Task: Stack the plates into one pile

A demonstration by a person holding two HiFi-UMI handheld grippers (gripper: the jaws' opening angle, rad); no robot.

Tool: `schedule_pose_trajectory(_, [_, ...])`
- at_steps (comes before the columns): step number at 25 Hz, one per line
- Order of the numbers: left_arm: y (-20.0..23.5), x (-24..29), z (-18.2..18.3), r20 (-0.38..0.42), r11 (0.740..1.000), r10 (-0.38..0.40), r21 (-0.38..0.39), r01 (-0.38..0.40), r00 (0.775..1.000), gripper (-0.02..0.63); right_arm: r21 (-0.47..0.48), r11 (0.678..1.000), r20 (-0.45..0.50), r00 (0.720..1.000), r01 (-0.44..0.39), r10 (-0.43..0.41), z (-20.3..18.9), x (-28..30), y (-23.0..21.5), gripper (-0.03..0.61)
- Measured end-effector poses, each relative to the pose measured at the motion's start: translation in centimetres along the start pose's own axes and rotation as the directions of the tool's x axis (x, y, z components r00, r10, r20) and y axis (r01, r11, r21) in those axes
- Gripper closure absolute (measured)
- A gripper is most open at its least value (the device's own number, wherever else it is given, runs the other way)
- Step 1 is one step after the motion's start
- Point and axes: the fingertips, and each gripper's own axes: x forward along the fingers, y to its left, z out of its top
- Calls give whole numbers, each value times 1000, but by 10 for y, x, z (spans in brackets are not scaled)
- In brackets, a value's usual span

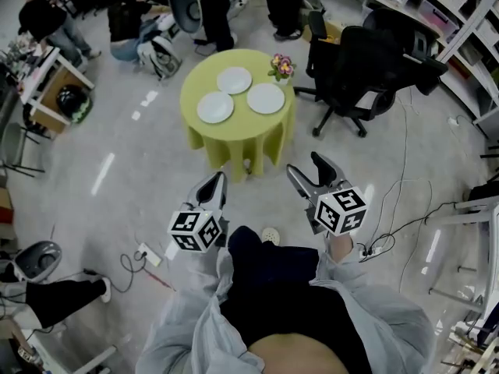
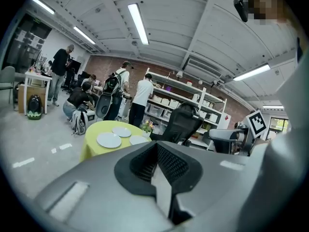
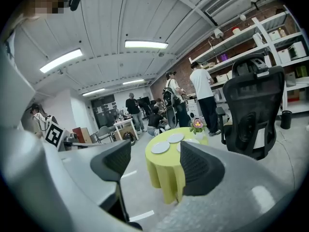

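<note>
Right gripper has its jaws standing apart with nothing between them, and through the gap there's a round table with a yellow-green cloth hanging down its sides, well clear of the jaws. On top are three white plates lying flat and not stacked: the left plate, the back plate and a third plate half hidden behind the right-hand jaw, plus a little pot of flowers at the far edge. A black office chair sits just right of the table, shelves with boxes run along the wall behind it, and a few people stand further back.
</note>
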Motion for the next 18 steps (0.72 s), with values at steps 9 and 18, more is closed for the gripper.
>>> schedule_pose_trajectory(9, [21, -23, -19, -27, 994, 84, -64, -86, 996, 597, 22, 997, -59, 996, -68, 69, -17, 20, 16, 265])
schedule_pose_trajectory(18, [41, 13, 2, -26, 997, 70, -44, -71, 997, 597, 17, 997, -56, 996, -72, 73, 1, 58, 4, 265])
